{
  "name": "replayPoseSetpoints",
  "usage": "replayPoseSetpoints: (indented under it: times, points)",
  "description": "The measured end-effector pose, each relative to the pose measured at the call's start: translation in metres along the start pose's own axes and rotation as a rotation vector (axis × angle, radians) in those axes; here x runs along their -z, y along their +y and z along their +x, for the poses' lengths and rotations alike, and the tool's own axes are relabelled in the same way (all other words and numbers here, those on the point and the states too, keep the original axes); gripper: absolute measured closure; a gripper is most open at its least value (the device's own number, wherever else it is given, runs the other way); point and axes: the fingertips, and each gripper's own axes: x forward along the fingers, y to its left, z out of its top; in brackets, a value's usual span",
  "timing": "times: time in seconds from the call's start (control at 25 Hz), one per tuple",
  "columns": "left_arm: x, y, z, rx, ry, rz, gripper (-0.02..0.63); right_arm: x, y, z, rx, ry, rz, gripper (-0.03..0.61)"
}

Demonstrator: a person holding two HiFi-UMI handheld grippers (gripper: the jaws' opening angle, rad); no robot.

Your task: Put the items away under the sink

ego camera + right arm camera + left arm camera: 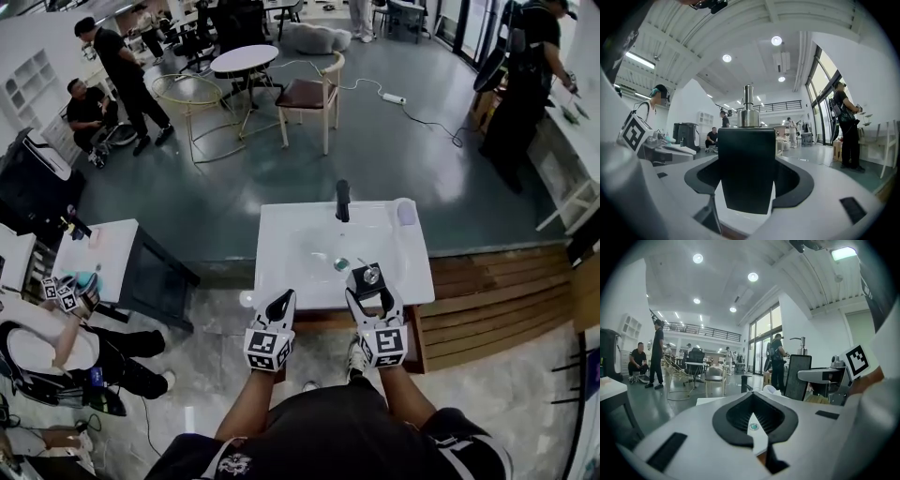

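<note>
A black square soap dispenser (367,278) with a silver pump top is clamped upright in my right gripper (368,281), just above the front edge of the white sink (309,246). In the right gripper view the dispenser (746,164) fills the space between the jaws of the right gripper (746,157). My left gripper (281,305) hovers at the sink's front rim, left of the right one, shut with nothing in it. Its jaws meet at the tips in the left gripper view (753,397), where the dispenser (797,376) shows to the right. The cabinet under the sink is hidden.
A black faucet (343,200) stands at the sink's back, a pale cup (406,212) at its back right corner. Wooden decking (492,300) lies to the right. A white-topped dark cabinet (108,258) stands left, with another person (84,352) crouched beside it.
</note>
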Motion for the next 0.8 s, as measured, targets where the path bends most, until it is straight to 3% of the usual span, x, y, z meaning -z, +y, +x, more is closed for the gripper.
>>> replayPoseSetpoints:
  times: [0.28, 0.8]
  points:
    - [0.019, -0.023, -0.029, 0.016, 0.021, -0.006, 0.607, 0.002, 0.013, -0.043, 0.022, 0.000, -0.010, 0.249]
    - [0.000, -0.070, -0.038, -0.020, -0.041, 0.027, 0.607, 0.013, -0.006, -0.096, 0.025, 0.018, -0.022, 0.249]
